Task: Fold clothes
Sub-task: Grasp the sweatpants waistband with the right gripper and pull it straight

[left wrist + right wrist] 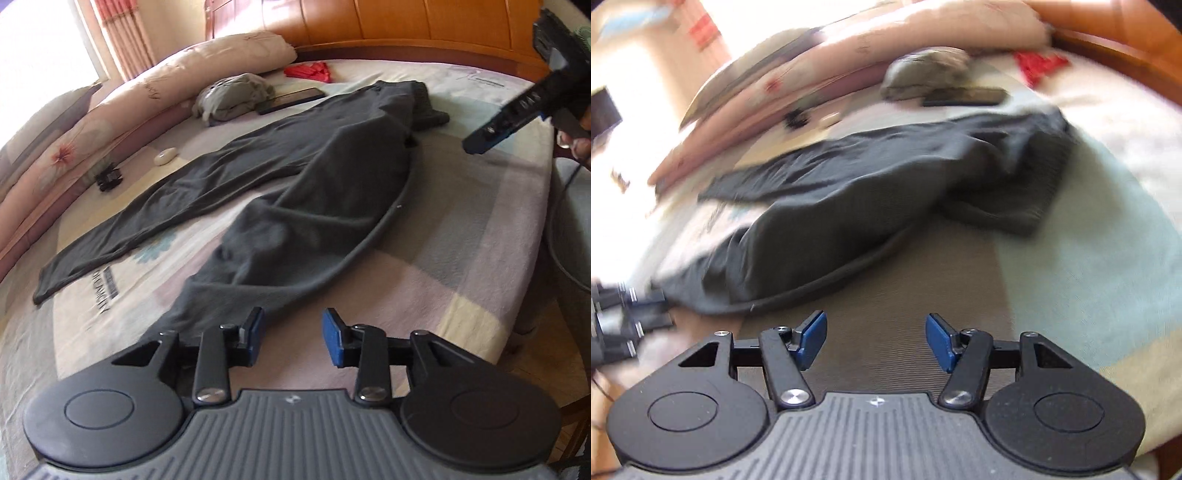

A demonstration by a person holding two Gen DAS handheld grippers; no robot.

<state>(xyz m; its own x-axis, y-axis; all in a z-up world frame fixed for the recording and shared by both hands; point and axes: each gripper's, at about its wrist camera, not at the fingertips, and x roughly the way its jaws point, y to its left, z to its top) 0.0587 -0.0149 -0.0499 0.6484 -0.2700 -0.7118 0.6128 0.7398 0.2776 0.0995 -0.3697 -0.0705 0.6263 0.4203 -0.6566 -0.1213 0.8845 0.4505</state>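
Observation:
Dark grey trousers (295, 177) lie spread on the bed, legs apart, the waist at the far right near the headboard. My left gripper (293, 338) is open, hovering just past the cuff of the nearer leg with nothing between its blue pads. In the left wrist view the right gripper (498, 129) is held in the air at the upper right, beyond the trousers' waist. The right wrist view is blurred: the right gripper (876, 338) stands open above the sheet, short of the trousers (886, 192), holding nothing.
On the patterned bed sheet (461, 229) behind the trousers lie a bundled olive garment (232, 96), a dark phone (291, 100), a red item (308, 71), a white mouse (165, 156) and a small black object (109, 178). A long pillow (110, 122) runs along the left, the wooden headboard (406, 26) behind.

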